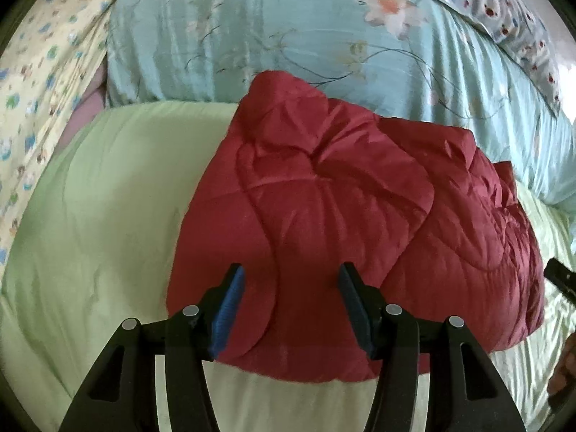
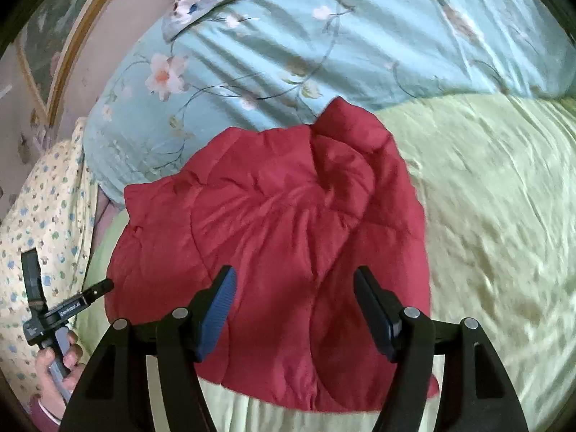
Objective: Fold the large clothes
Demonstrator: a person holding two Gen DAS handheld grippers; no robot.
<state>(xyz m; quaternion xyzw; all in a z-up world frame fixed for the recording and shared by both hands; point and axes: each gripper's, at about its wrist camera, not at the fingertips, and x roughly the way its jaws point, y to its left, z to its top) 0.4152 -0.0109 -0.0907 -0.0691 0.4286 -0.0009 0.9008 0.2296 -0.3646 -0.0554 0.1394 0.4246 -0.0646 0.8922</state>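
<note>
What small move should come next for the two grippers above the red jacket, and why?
Probably lower both onto the near hem for another fold, or stop if this counts as done. The red jacket lies bunched in a compact, puffy bundle on the green blanket. The left gripper and right gripper both hang open above it, nothing between their pads.

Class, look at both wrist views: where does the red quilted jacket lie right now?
The red quilted jacket lies folded on the light green bedcover, central in both views, its far edge against the blue floral quilt.
</note>
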